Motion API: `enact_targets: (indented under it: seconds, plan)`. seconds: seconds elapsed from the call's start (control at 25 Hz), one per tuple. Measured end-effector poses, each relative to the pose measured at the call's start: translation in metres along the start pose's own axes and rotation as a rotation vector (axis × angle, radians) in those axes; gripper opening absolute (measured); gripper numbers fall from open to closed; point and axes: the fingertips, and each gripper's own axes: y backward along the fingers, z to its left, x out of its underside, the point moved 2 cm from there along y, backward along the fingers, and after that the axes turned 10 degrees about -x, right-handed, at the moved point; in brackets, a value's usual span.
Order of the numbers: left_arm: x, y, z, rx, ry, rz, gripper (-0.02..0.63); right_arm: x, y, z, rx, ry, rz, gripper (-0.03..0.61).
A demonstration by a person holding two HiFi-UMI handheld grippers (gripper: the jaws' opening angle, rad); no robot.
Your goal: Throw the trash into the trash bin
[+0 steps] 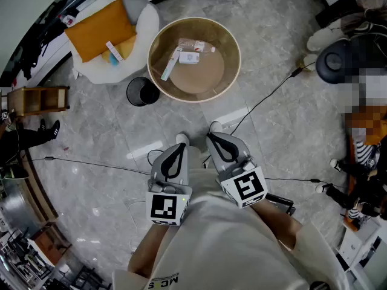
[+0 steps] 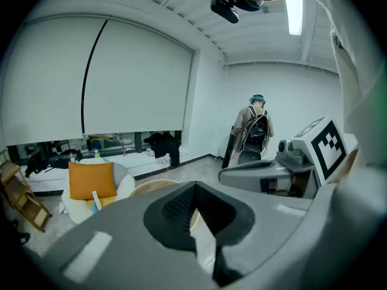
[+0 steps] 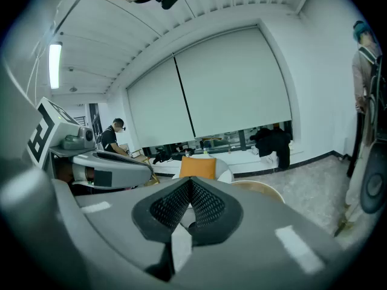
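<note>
A round tan table (image 1: 227,80) with a raised rim stands ahead of me. On it lie a clear plastic wrapper (image 1: 196,45), a white packet (image 1: 190,57) and a long white strip (image 1: 170,65). A small black trash bin (image 1: 143,91) stands on the floor at the table's left. My left gripper (image 1: 181,139) and right gripper (image 1: 214,127) are side by side, low and close to my body, well short of the table. Both are shut with nothing between the pads (image 2: 181,207) (image 3: 205,204). The table's rim (image 2: 151,186) (image 3: 266,191) shows beyond the jaws in both gripper views.
A white chair with an orange cushion (image 1: 100,29) stands left of the table. Black cables (image 1: 266,98) run across the grey marble floor. A wooden rack (image 1: 36,99) is at the left edge. A person (image 2: 254,128) stands by the far wall; another sits at the right (image 1: 363,132).
</note>
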Motion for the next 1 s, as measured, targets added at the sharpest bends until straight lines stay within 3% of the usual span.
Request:
enact_targets:
  seconds: [0.28, 0.64, 1.0]
  plan:
    - [0.002, -0.008, 0.021, 0.011, 0.079, 0.023, 0.000, -0.008, -0.004, 0.005, 0.021, 0.002, -0.026, 0.025]
    - [0.002, -0.045, 0.010, -0.003, 0.093, 0.069, 0.000, 0.006, 0.031, -0.046, 0.088, 0.002, 0.046, 0.026]
    - [-0.011, -0.069, -0.001, -0.046, 0.087, 0.080, 0.000, -0.005, 0.028, -0.100, -0.034, -0.098, -0.013, 0.026]
